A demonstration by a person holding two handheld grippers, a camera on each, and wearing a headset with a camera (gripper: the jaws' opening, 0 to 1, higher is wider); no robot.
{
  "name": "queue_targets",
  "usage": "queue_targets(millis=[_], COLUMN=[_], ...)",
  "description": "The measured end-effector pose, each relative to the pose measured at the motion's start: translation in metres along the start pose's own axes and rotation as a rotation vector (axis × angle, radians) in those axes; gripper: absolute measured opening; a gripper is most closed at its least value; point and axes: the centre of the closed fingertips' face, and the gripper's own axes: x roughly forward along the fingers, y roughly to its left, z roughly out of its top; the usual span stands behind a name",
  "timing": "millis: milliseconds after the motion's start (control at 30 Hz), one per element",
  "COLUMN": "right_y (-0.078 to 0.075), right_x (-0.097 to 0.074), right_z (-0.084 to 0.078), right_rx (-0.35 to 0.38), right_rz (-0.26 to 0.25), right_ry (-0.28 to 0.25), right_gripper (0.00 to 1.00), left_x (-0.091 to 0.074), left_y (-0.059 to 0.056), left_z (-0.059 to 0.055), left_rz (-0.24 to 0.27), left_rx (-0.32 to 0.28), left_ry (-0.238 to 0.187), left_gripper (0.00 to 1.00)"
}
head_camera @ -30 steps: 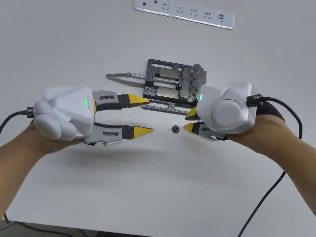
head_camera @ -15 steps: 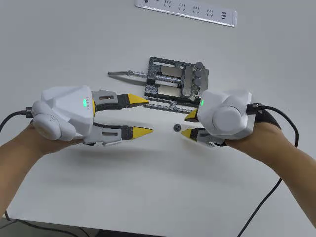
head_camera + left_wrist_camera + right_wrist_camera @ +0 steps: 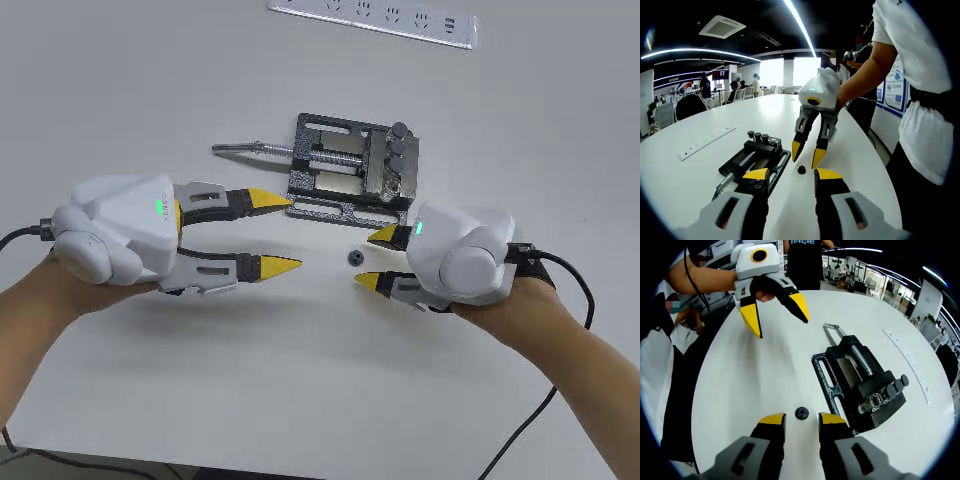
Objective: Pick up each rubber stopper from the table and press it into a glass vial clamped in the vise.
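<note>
Right gripper (image 3: 375,258) drops lower, jaws spread just short of the rubber stopper (image 3: 355,259) beside the vise (image 3: 330,190) — pick-up step: next, ease forward and pinch it; left gripper (image 3: 285,232) hovers, jaws apart

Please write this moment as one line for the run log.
phase: pre-grasp | right gripper: open, jaws either side of rubber stopper on table | left gripper: open, empty | vise: vials clamped

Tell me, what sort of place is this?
Likely an open-plan office or lab used as a workshop: a long white table with a vise on it, ceiling light strips, and people at desks behind.
</note>
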Motion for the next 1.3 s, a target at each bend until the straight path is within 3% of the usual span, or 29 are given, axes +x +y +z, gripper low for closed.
queue_targets(millis=[167,533,833,1067,1300], right_y=[0.001,-0.002,-0.001,0.008,0.025], right_x=[0.004,0.009,0.009,0.007,0.013], right_z=[0.001,0.003,0.002,0.011,0.013], right_rx=[0.006,-0.007,0.014,0.095,0.109], right_rz=[-0.011,-0.027,-0.025,0.023,0.080], right_ry=[-0.013,-0.018,-0.027,-0.061,-0.055], right_gripper=[0.24,0.09,0.07,0.07,0.07], left_x=[-0.003,-0.007,-0.006,-0.007,-0.007], left_y=[0.003,0.008,0.009,0.009,0.008], left_z=[-0.002,-0.006,-0.007,-0.007,-0.007], left_rz=[0.014,0.030,0.030,0.030,0.028], left_rx=[-0.009,-0.020,-0.022,-0.021,-0.019], left_ry=[0.001,0.004,0.005,0.006,0.009], left_gripper=[0.34,0.34,0.34,0.34,0.34])
